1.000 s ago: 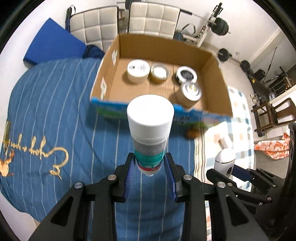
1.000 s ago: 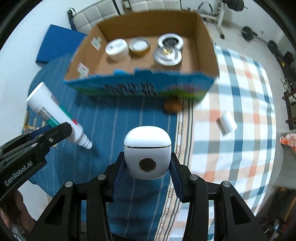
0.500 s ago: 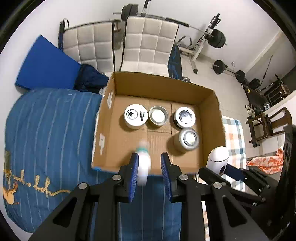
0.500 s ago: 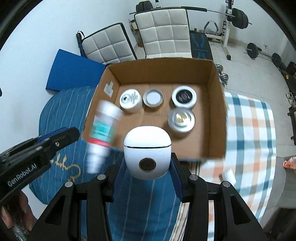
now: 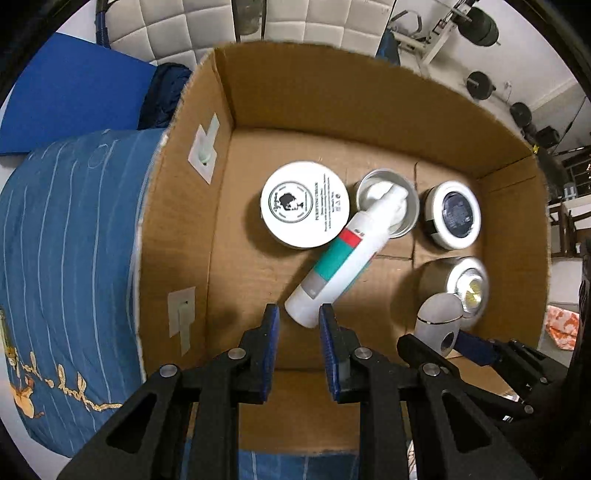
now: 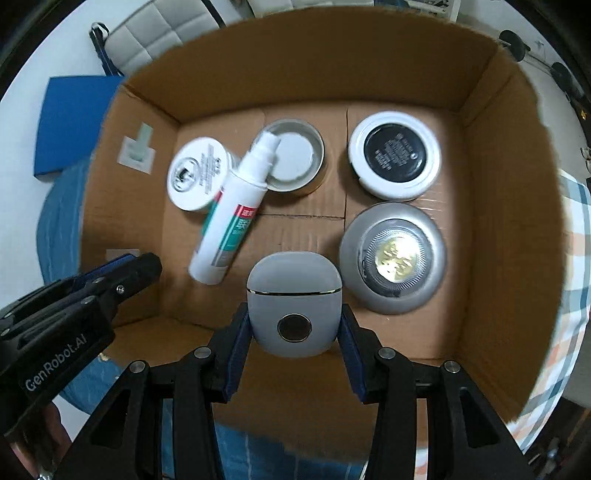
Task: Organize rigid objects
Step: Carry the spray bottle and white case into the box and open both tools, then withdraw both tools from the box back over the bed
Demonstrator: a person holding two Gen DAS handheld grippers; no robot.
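A white spray bottle (image 5: 340, 266) with a teal and red label lies slanted on the floor of the cardboard box (image 5: 332, 96), its nozzle resting on the open silver tin (image 5: 388, 206). My left gripper (image 5: 297, 321) hangs just above the bottle's base, jaws shut to a narrow gap with nothing in them; in the right wrist view the left gripper (image 6: 147, 266) stands apart from the bottle (image 6: 229, 218). My right gripper (image 6: 293, 321) is shut on a rounded white case (image 6: 293, 295) with a round button, held over the box floor beside a silver puck (image 6: 393, 256).
The box also holds a white-lidded tin (image 5: 304, 203) and a black-topped jar (image 5: 456, 218). It sits on a blue striped cover (image 5: 66, 240) beside a checked cloth (image 6: 576, 229). A blue mat (image 5: 74, 96), padded chairs (image 5: 166, 22) and weights (image 5: 476, 26) lie beyond.
Both grippers moved forward and down over the box. The left one let go of the spray bottle, which now lies inside, and its jaws closed. The right still grips the case.
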